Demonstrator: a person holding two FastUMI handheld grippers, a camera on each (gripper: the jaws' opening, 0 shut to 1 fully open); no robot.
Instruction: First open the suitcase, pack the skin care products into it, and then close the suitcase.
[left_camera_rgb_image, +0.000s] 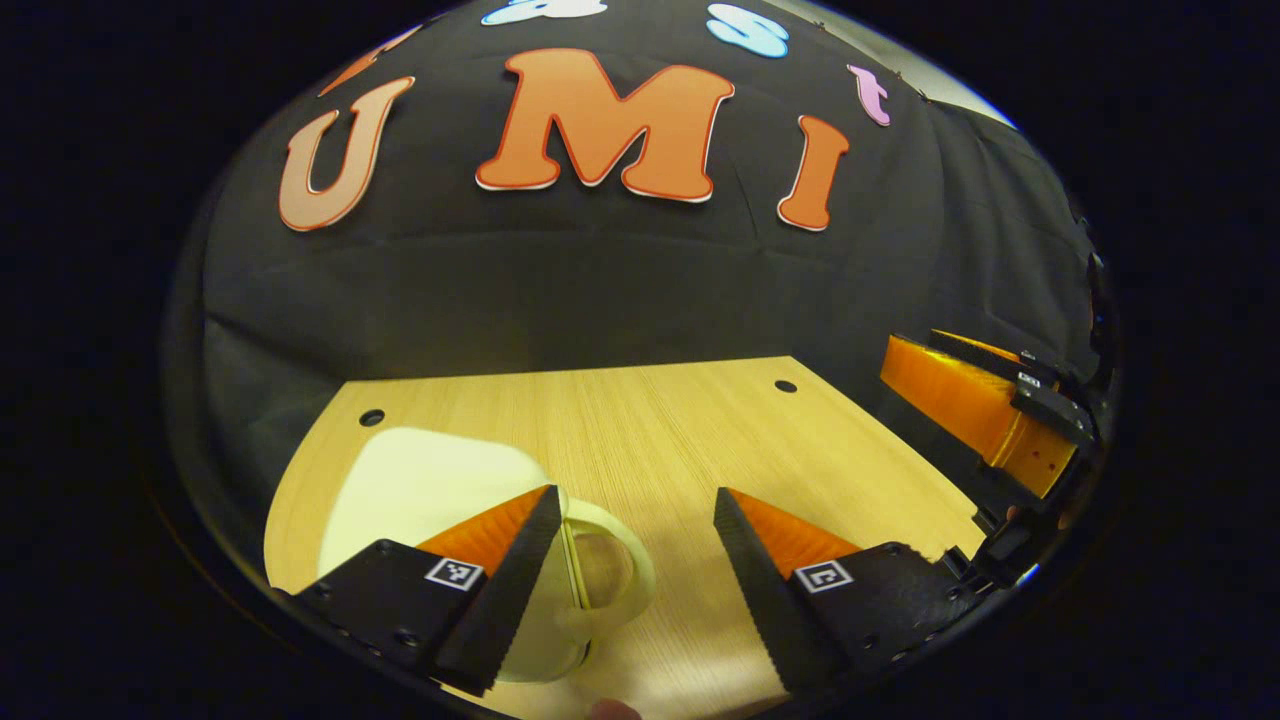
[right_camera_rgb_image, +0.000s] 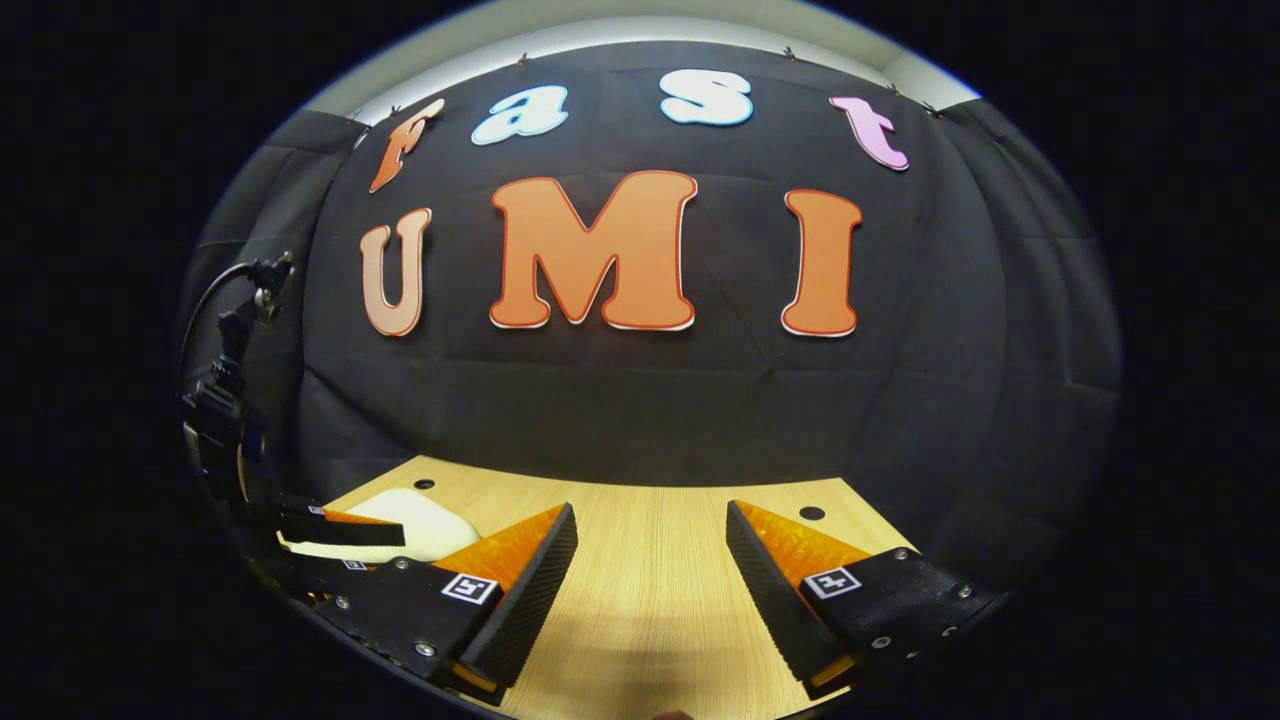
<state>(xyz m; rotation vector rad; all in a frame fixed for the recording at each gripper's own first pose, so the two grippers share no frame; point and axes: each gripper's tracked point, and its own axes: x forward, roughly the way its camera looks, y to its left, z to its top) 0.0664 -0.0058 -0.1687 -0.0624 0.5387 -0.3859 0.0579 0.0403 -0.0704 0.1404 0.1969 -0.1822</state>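
1. Pale wood-grain runs across the table (left_camera_rgb_image: 650, 430) under both of my tools, with small dark round holes near its far corners, in front of the black cloth wall (left_camera_rgb_image: 620, 290).
2. My left gripper (left_camera_rgb_image: 635, 545) hovers above the table with its jaws wide apart and nothing between them; bare wood shows in the gap.
3. In the left gripper view the cream-coloured suitcase (left_camera_rgb_image: 420, 485) lies flat and closed on the table, just ahead of and under my left-hand finger (left_camera_rgb_image: 510, 575), which overlaps its near edge.
4. A rounded, pale yellow loop handle (left_camera_rgb_image: 625, 560) juts from the suitcase's near side into the space between the jaws, close beside that left-hand finger; I cannot tell whether the finger touches it.
5. My right gripper (right_camera_rgb_image: 650, 575) also hangs above the table, jaws spread wide and holding nothing, with plain wood between them.
6. In the right gripper view the suitcase (right_camera_rgb_image: 420, 520) sits off to the left of the jaws, partly behind my left-hand finger and behind the black and orange body of the left gripper (right_camera_rgb_image: 340, 530) at that edge.
7. In the left gripper view the right gripper (left_camera_rgb_image: 985, 405) shows as an orange and black body, well to the right of my jaws, raised above the table edge.
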